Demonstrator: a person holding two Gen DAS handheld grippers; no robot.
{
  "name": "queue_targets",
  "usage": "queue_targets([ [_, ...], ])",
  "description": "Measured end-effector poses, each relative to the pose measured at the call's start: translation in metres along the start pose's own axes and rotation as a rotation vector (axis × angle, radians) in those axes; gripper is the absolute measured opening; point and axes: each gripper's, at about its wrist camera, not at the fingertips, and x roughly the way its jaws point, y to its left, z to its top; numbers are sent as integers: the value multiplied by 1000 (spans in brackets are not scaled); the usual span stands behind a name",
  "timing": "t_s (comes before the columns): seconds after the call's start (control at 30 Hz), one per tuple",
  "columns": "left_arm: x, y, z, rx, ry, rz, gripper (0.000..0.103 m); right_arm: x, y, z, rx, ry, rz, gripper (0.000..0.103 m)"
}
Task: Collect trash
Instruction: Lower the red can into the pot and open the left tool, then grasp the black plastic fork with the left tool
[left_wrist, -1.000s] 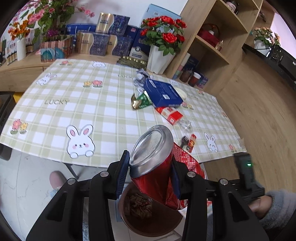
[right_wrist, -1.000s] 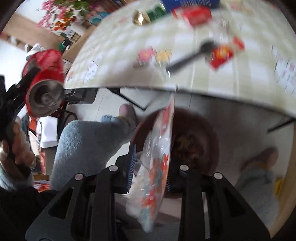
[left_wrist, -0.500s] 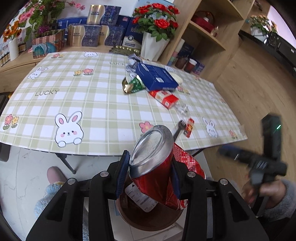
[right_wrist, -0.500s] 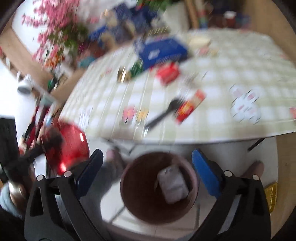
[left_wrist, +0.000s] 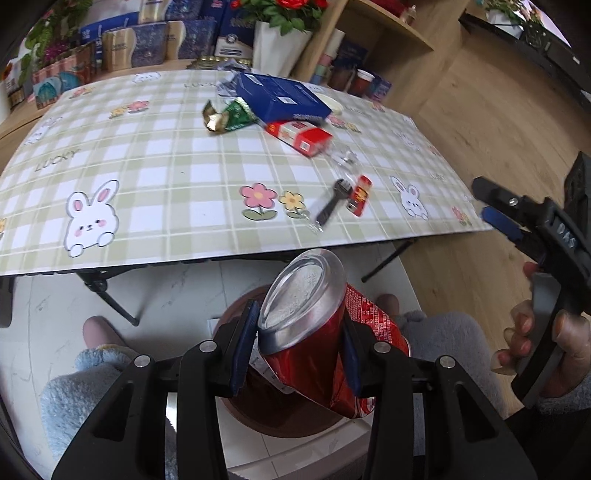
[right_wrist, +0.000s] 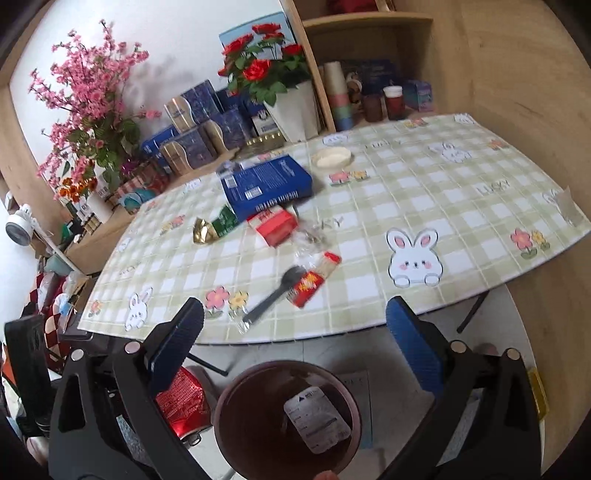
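Note:
My left gripper (left_wrist: 297, 343) is shut on a crushed red can (left_wrist: 310, 336), held above the brown bin (left_wrist: 258, 413) on the floor below the table edge. The can also shows in the right wrist view (right_wrist: 181, 402). My right gripper (right_wrist: 295, 343) is open and empty above the bin (right_wrist: 236, 439), which holds a clear snack wrapper (right_wrist: 317, 421). On the checked table (right_wrist: 461, 206) lie a black fork (right_wrist: 271, 301), a red sachet (right_wrist: 314, 280), a red carton (right_wrist: 275, 227), a green-gold wrapper (right_wrist: 216, 227) and a blue box (right_wrist: 267, 186).
A white dish (right_wrist: 331, 157) sits at the table's far side. A white vase of red roses (right_wrist: 291, 107), boxes (right_wrist: 199, 129) and a wooden shelf (right_wrist: 373, 66) stand behind. My slippered feet (left_wrist: 103, 376) flank the bin.
My right gripper opened and dropped the snack wrapper into the bin, then rose to face the table. The left gripper moved back from the table with the can, over the bin.

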Motion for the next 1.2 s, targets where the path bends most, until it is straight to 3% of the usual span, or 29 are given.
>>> queue_targets([
  [0.07, 3, -1, -1, 3, 12, -18, 43, 4, 0, -5, 3, 19, -8, 97],
  [0.17, 3, 1, -2, -11, 9, -26, 59, 7, -1, -9, 17, 31, -17, 97],
  [0.37, -3, 19, -1, -100, -41, -11, 67, 8, -7, -9, 43, 20, -27, 97],
  [0.63, -16, 50, 12, -163, -114, 84, 68, 6, -15, -9, 61, -13, 52, 98],
  [0.9, -27, 66, 38, -136, -173, 152, 68, 16, -16, -1, 22, 2, 11, 98],
  [1.2, -7, 58, 47, -94, -139, 132, 68, 37, -30, -7, 61, 85, 9, 98],
])
